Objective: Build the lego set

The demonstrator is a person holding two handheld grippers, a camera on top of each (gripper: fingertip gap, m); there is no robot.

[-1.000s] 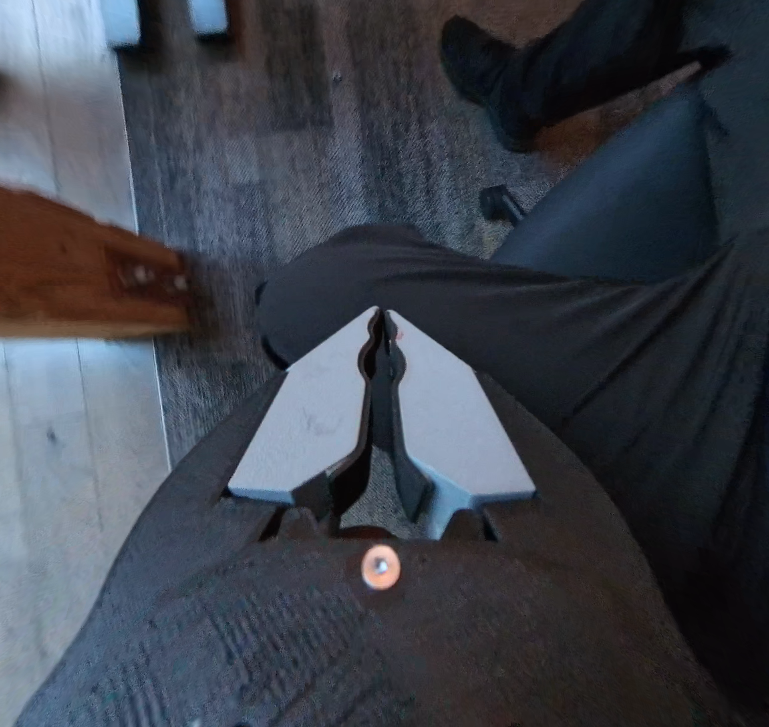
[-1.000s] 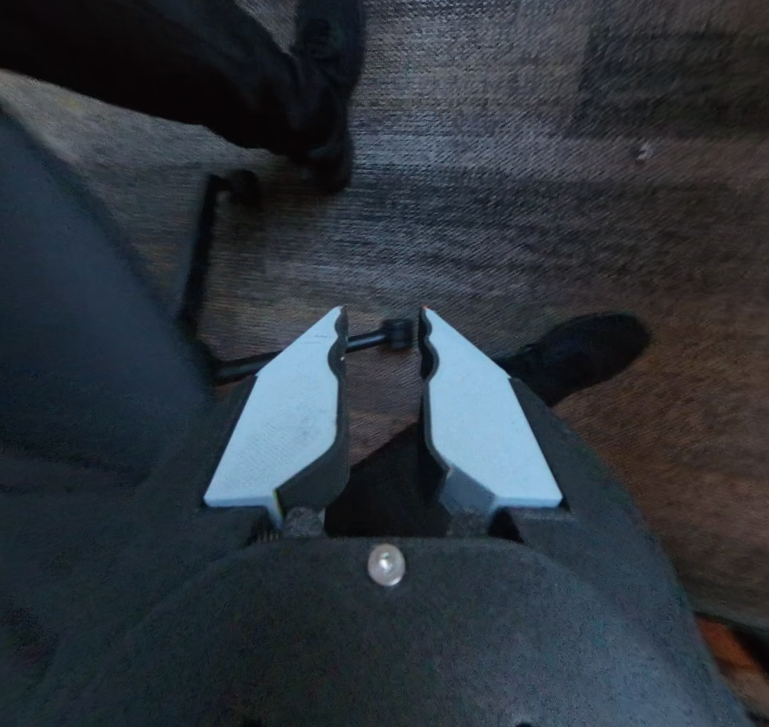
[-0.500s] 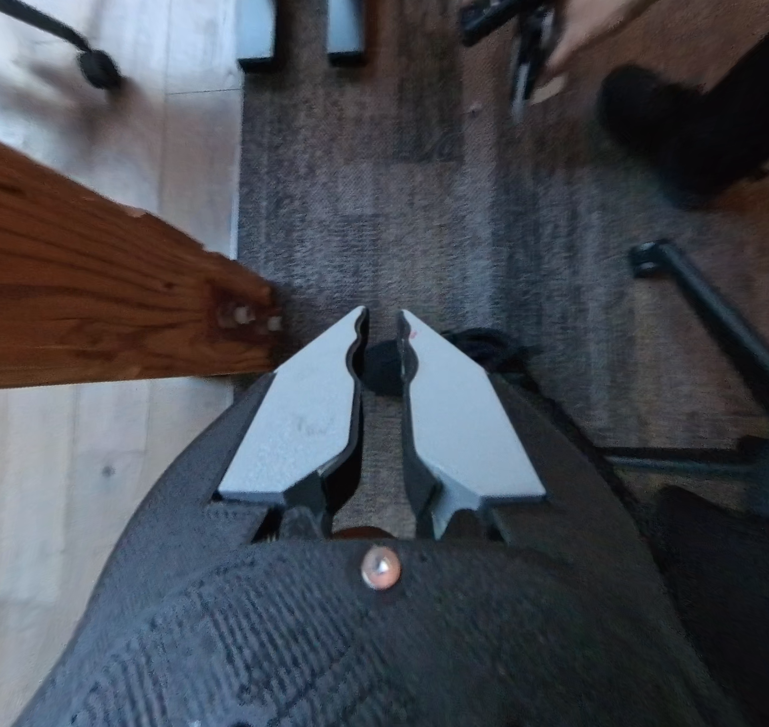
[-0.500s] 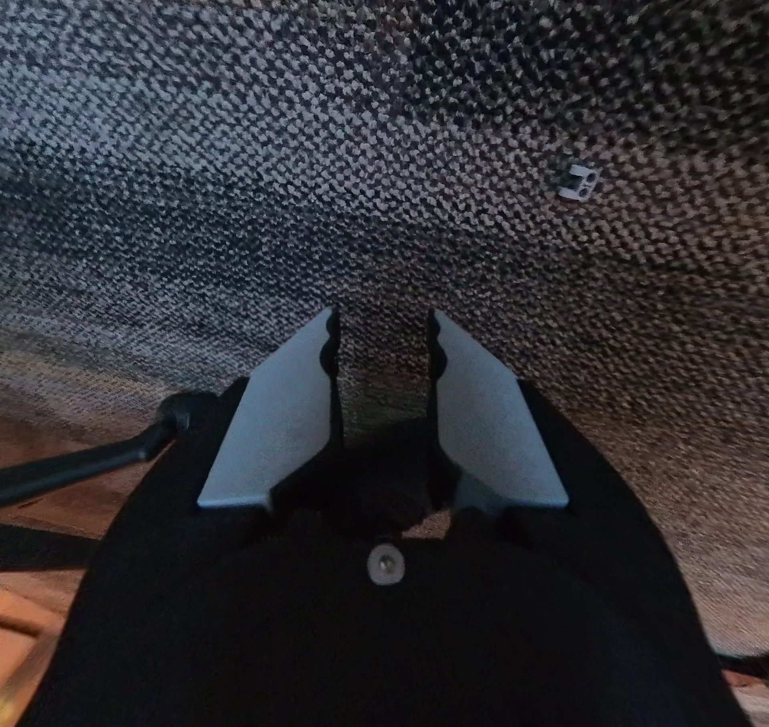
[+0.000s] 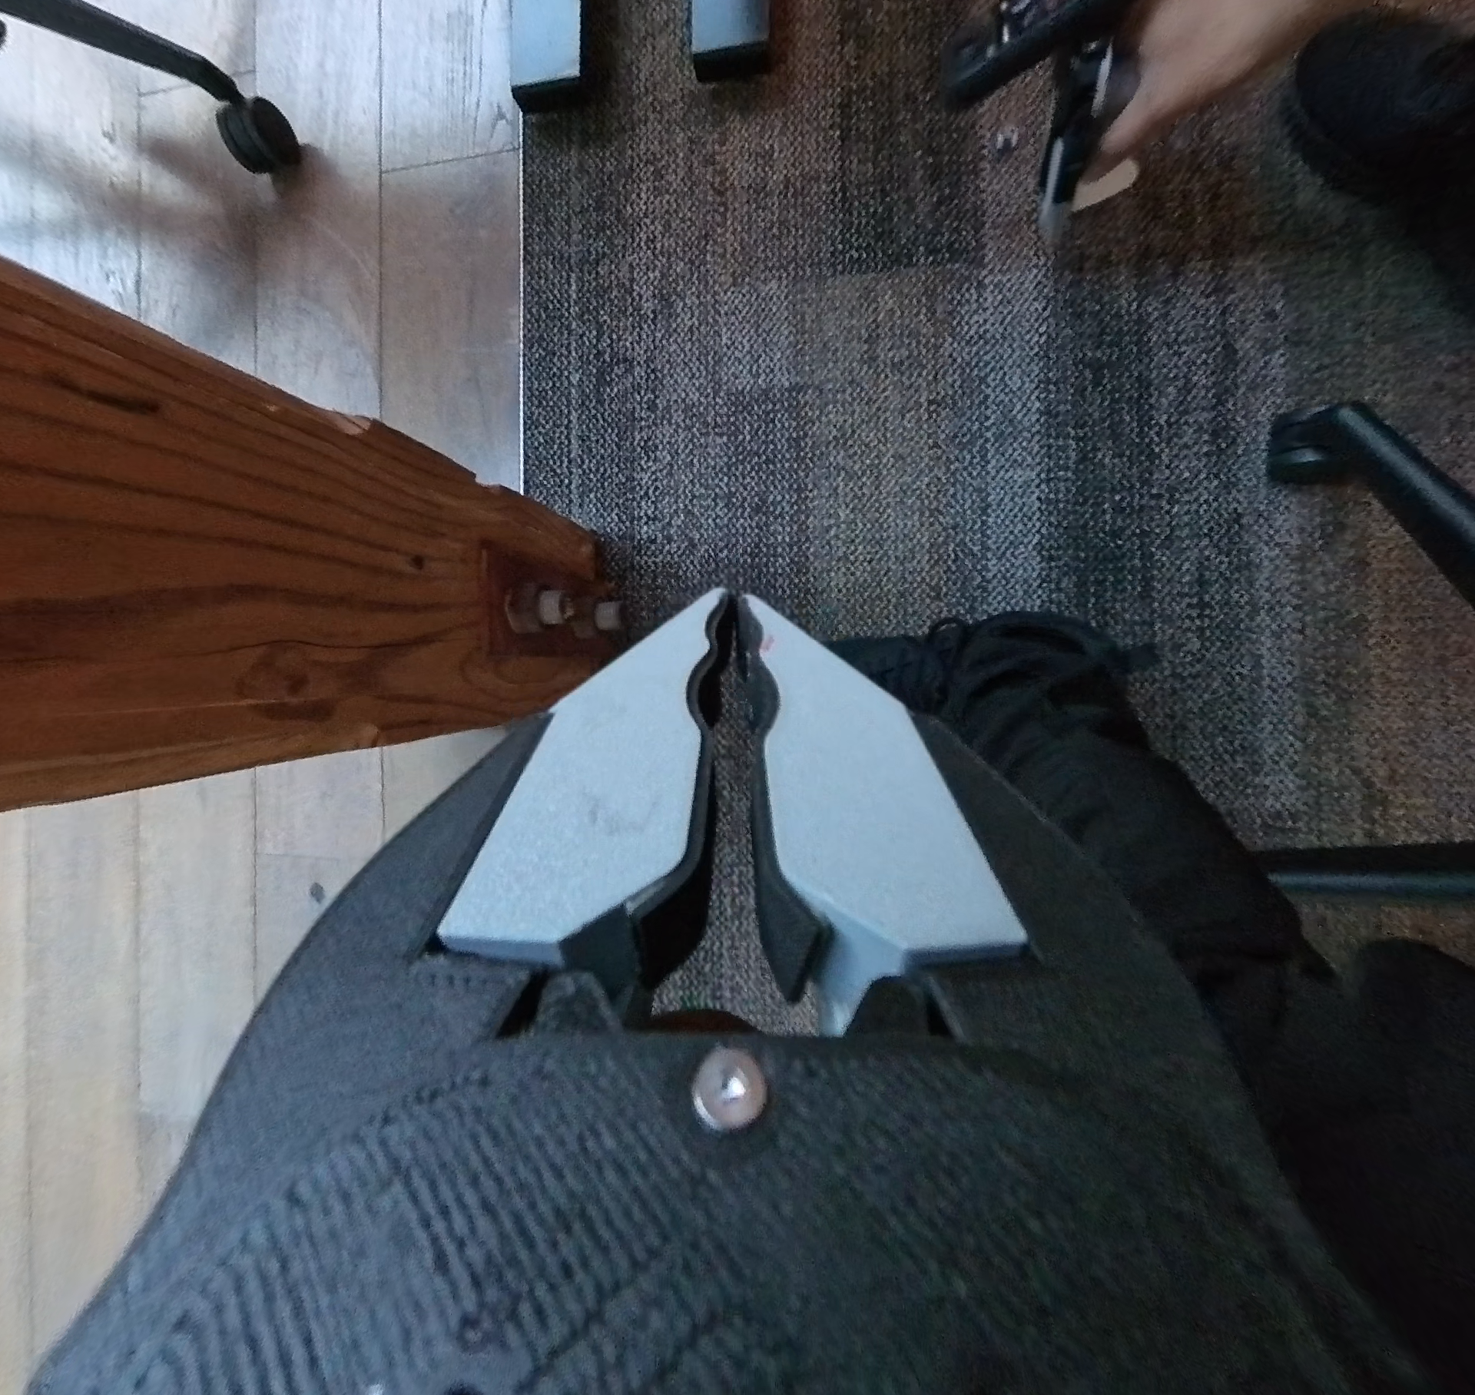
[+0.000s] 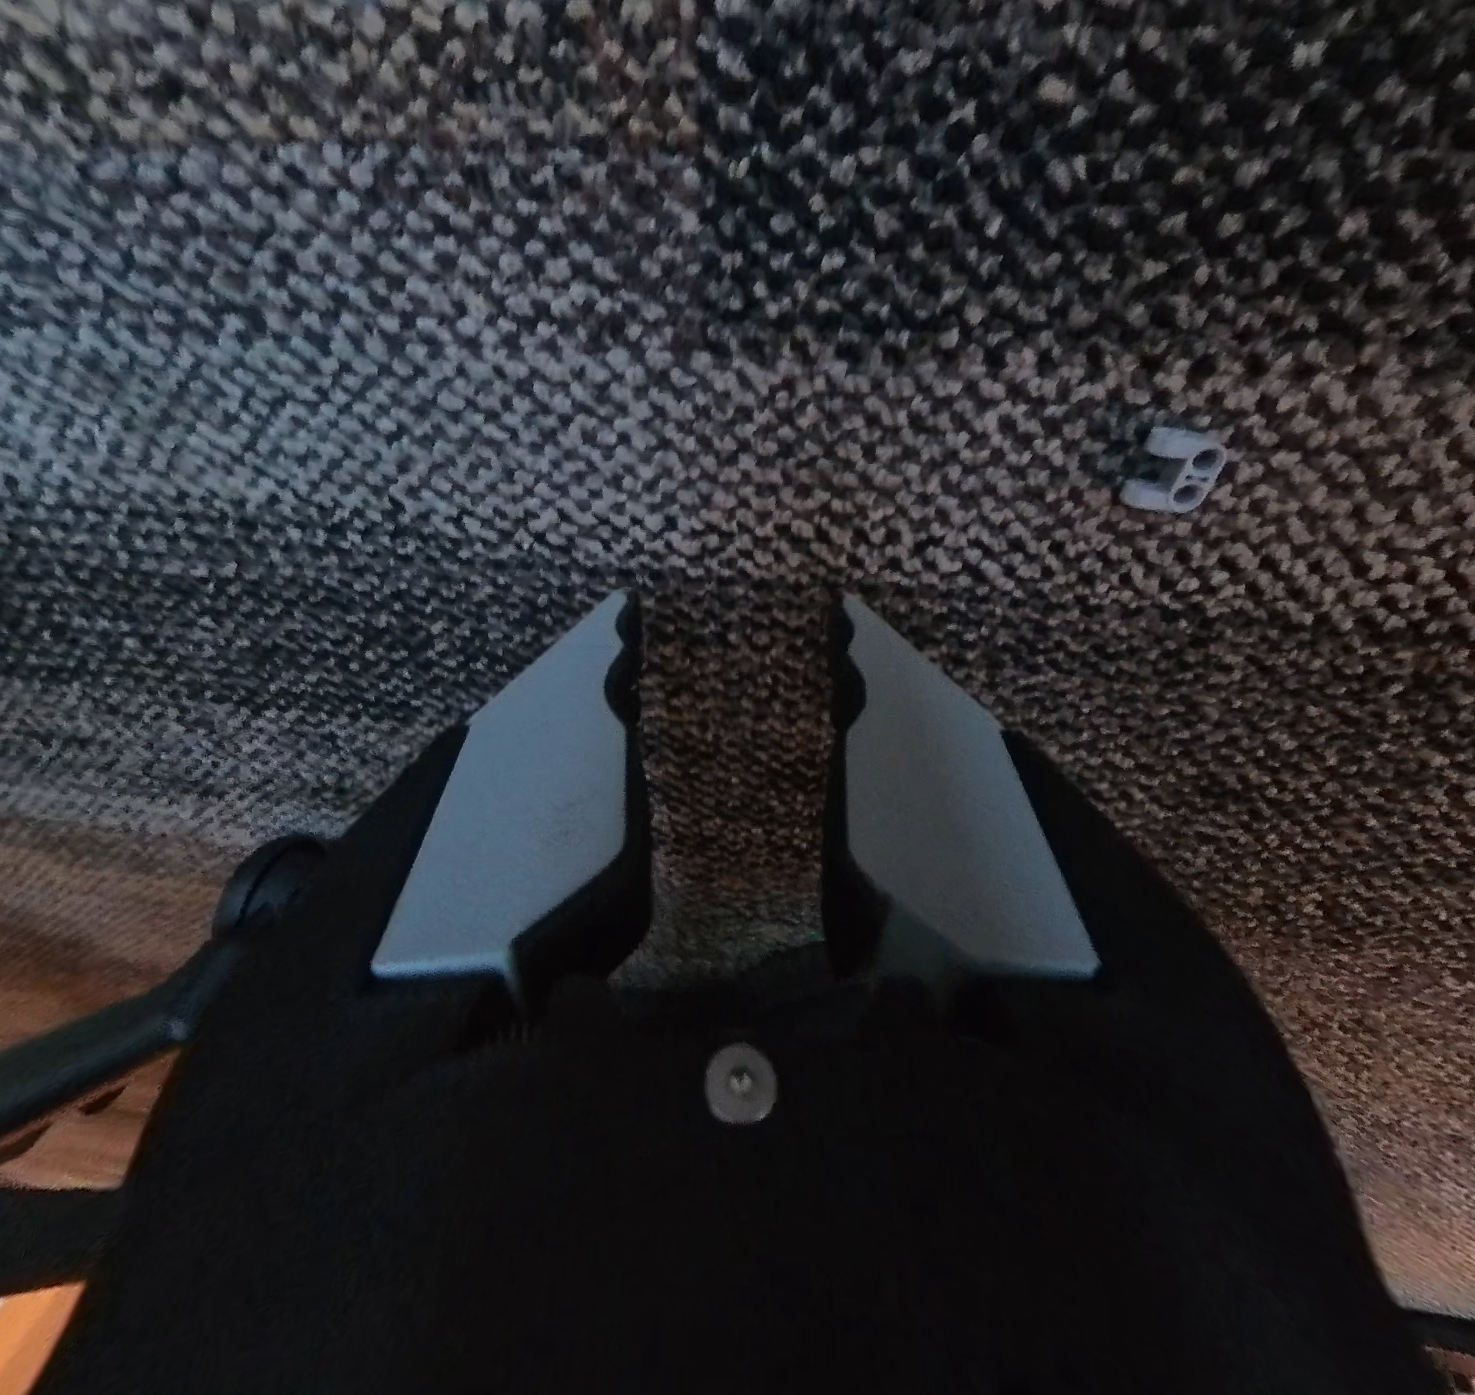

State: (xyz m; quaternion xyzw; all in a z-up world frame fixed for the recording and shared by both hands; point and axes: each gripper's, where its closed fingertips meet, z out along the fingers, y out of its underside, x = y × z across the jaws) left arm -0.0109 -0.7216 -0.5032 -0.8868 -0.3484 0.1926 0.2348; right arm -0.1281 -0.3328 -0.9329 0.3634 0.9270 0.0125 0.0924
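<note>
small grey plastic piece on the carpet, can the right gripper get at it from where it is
Probably yes: the small grey plastic piece lies alone on the carpet, ahead and right of the right gripper, whose jaws stand open and empty.

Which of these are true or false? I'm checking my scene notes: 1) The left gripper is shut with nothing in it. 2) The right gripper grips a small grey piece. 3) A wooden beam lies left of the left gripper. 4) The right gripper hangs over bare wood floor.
1) True: the left gripper has its tips together over carpet.
2) False: the right gripper is open; the small grey piece lies apart on the carpet.
3) True: the wooden beam is there.
4) False: it is over carpet.
</note>
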